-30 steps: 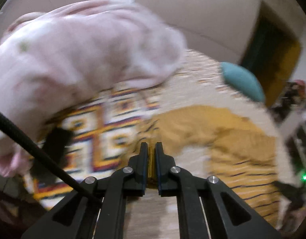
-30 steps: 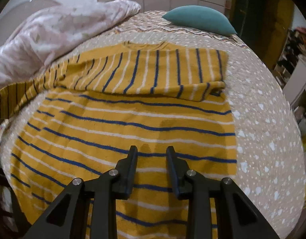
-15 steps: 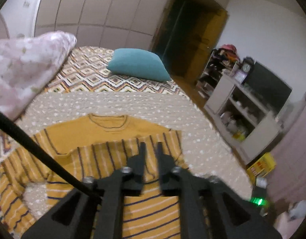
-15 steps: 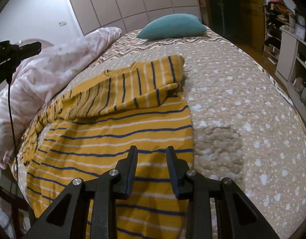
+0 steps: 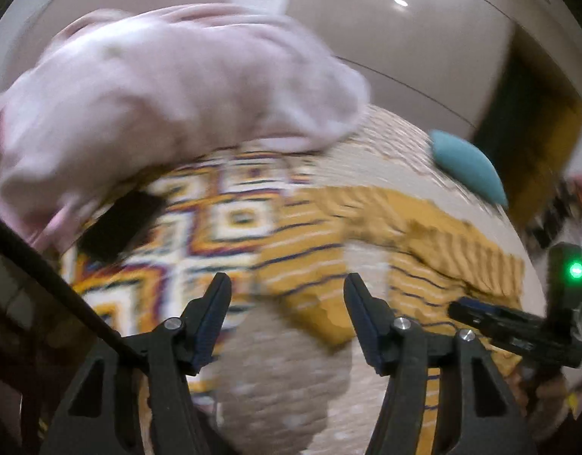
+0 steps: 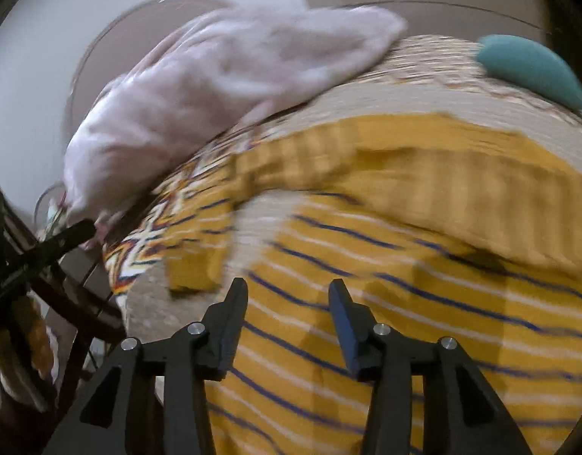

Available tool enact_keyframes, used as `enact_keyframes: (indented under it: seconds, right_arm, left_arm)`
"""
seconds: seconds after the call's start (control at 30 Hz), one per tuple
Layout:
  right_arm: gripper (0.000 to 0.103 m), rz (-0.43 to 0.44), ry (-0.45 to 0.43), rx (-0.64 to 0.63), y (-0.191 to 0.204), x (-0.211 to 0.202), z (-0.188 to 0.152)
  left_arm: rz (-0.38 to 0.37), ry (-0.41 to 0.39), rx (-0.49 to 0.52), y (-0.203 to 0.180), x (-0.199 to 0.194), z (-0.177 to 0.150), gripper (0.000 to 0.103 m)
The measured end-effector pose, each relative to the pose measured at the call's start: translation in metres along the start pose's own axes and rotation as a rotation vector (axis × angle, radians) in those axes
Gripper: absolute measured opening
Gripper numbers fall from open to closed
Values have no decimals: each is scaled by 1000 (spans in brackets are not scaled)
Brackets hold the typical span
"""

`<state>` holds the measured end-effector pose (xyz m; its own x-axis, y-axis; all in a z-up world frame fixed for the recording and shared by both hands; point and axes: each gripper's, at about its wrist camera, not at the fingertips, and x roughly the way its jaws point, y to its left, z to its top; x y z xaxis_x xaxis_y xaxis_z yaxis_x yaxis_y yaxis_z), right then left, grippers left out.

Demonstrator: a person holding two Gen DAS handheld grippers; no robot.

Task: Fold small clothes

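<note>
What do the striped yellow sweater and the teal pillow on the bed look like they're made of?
The striped yellow sweater looks like a soft matte knit, possibly cotton: it creases and folds limply, with navy and white stripes across it. The teal pillow seems plain, matte woven fabric over soft stuffing, going by its rounded shape; blur hides the weave.

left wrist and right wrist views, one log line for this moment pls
left tool: opening, empty, over sleeve | right tool: opening, empty, over shirt | shirt: flat on bed, part folded

Dim warm indoor light; heavy motion blur both views; fisheye bulge, dark vignetted corners.
</note>
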<state>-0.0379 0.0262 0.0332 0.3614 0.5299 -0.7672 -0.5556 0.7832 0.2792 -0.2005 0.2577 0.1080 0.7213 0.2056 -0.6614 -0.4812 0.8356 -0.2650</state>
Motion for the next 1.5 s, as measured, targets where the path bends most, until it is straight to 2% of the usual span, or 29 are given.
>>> enact_keyframes:
  seconds: [0.1, 0.23, 0.33, 0.37, 0.4, 0.43, 0.5, 0.57, 0.67, 0.83, 1.0, 1.07, 1.13, 1.23, 1.3, 1.4, 1.5]
  right_arm:
    - [49, 66, 89, -12, 31, 54, 14]
    - [54, 6, 172, -38, 52, 101, 12]
    - [54, 9, 212, -34, 60, 120, 7]
    - [48, 10, 211, -44, 66, 123, 6]
    - [37, 13, 213, -55, 73, 126, 7]
    - [10, 30, 228, -63, 77, 128, 6]
    - [6, 25, 241, -82, 86, 128, 9]
    - [5, 8, 210, -124, 90, 114, 19]
    - [5, -7, 139, -115, 78, 81, 39]
    - [5, -81, 6, -24, 14, 3, 74]
    - [5, -263, -67, 129, -94, -67, 83]
    - [5, -353, -61, 199, -137, -81, 80]
    - [5, -483, -42, 255, -184, -87, 73]
    - [8, -585, 64, 307, -236, -71, 62]
    - [12, -596, 77, 351, -254, -70, 54]
    - [25, -553, -23, 427, -264, -100, 39]
    - [26, -546, -72, 461, -269, -129, 22]
  left_arm:
    - [24, -12, -52, 30, -5, -6, 61]
    - [38, -19, -72, 46, -2, -14, 62]
    - [11, -11, -94, 47, 3, -19, 62]
    - [4, -7, -98, 47, 4, -20, 62]
    - [1, -2, -98, 47, 5, -20, 62]
    - [1, 7, -94, 44, 7, -21, 62]
    - [6, 21, -80, 37, 10, -22, 62]
    - [14, 23, -57, 28, 11, -21, 62]
    - [39, 27, -9, 11, 15, -20, 62]
    - [50, 40, 93, -24, 25, -22, 63]
    - [26, 62, 205, -64, 35, -27, 64]
    - [14, 72, 239, -78, 42, -29, 65]
    - [-2, 88, 270, -95, 50, -31, 65]
    - [-40, 124, 295, -116, 61, -35, 65]
    - [-73, 144, 298, -127, 65, -38, 65]
    - [-109, 175, 301, -138, 70, -45, 70]
    - [-128, 211, 307, -147, 80, -53, 70]
